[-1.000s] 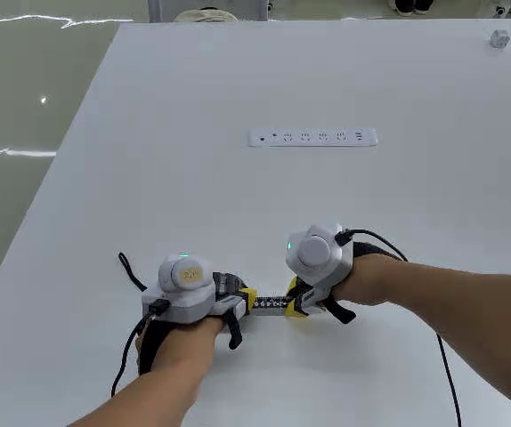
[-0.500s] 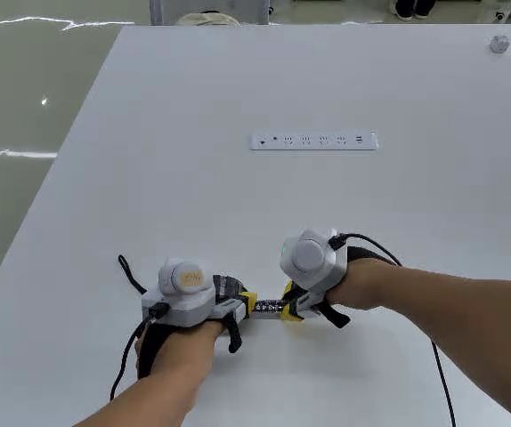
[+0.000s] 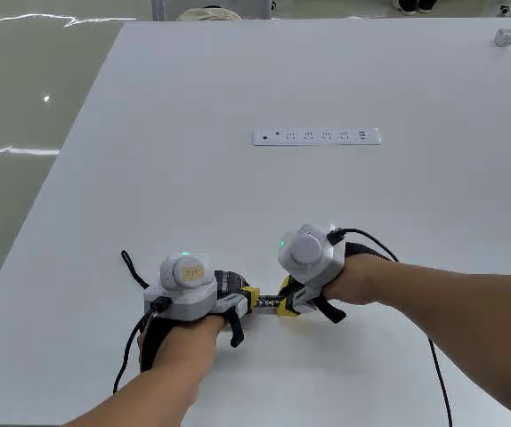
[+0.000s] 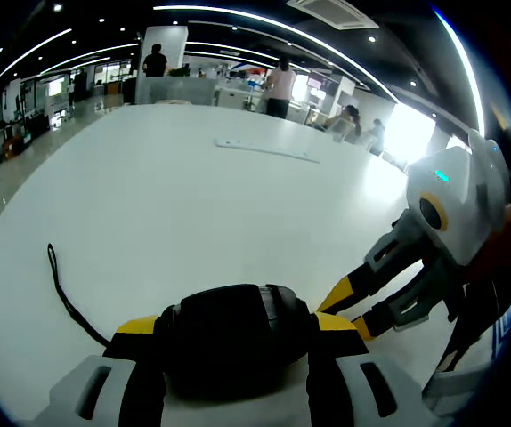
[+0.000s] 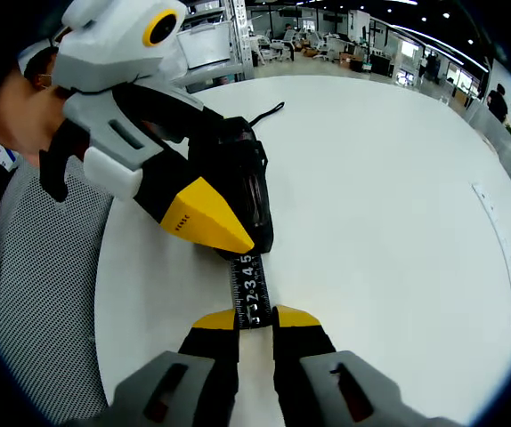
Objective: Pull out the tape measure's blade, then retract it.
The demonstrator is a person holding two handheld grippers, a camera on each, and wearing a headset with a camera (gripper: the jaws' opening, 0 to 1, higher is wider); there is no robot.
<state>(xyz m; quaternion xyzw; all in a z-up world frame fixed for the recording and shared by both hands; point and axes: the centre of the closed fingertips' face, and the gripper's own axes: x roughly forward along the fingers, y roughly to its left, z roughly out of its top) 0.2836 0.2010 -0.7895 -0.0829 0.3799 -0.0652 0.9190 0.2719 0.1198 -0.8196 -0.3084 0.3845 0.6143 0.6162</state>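
A black tape measure (image 4: 236, 336) sits between the yellow-tipped jaws of my left gripper (image 4: 236, 327), which is shut on its case. Its case (image 5: 242, 191) lies on the white table, and a short length of numbered blade (image 5: 250, 289) sticks out of it. My right gripper (image 5: 254, 318) is shut on the end of that blade. In the head view the left gripper (image 3: 245, 299) and the right gripper (image 3: 284, 304) stand close together near the table's front edge, with the blade (image 3: 267, 302) stretched between them.
A white power strip (image 3: 317, 137) lies in the middle of the table (image 3: 238, 178). A small grey object (image 3: 503, 37) rests at the far right corner. A black cord (image 3: 132, 269) trails left of the left gripper. People stand beyond the table's far end.
The right gripper has moved left, closer to the left gripper, and the visible length of blade has become shorter. The left gripper has stayed where it was.
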